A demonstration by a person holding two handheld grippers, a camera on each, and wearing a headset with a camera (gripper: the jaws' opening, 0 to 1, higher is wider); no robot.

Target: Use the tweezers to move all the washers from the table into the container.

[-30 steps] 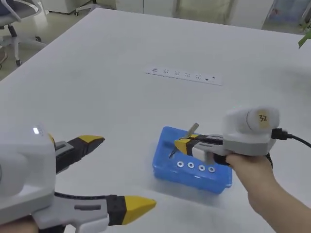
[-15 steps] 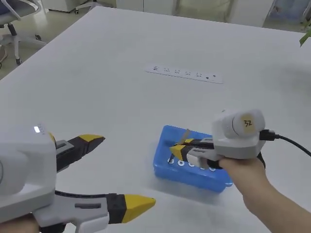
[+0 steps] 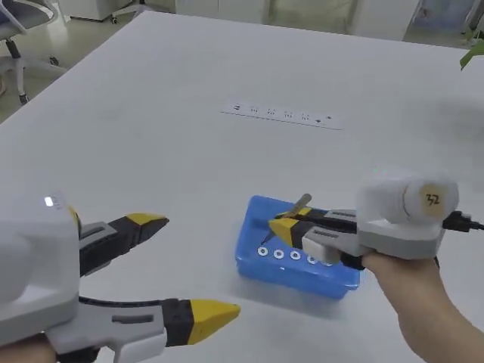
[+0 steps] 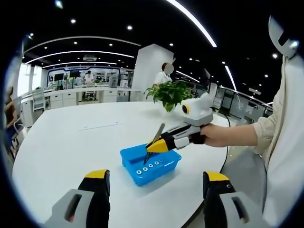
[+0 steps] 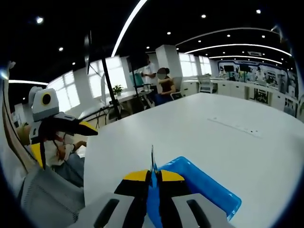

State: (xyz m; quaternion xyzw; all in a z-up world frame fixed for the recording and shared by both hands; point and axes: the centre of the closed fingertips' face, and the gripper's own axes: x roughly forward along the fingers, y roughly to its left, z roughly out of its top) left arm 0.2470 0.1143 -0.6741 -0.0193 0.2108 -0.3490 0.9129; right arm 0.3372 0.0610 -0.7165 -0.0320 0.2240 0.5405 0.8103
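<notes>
Open office w/ white table (image 3: 189, 91), ceiling strip lights (image 4: 190, 20), potted plant (image 4: 168, 92), windows (image 5: 111, 71)

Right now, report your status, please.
Left gripper open, empty. Right gripper shut on tweezers, over blue container. Washers in a row inside. Power strip far off.

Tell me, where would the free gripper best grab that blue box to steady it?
Probably its left end wall, coming from the left. The blue container is shallow and open-topped, so the open left gripper could pinch that thin wall. The washers line the near wall, and the right gripper with the tweezers reaches in from the right.
</notes>
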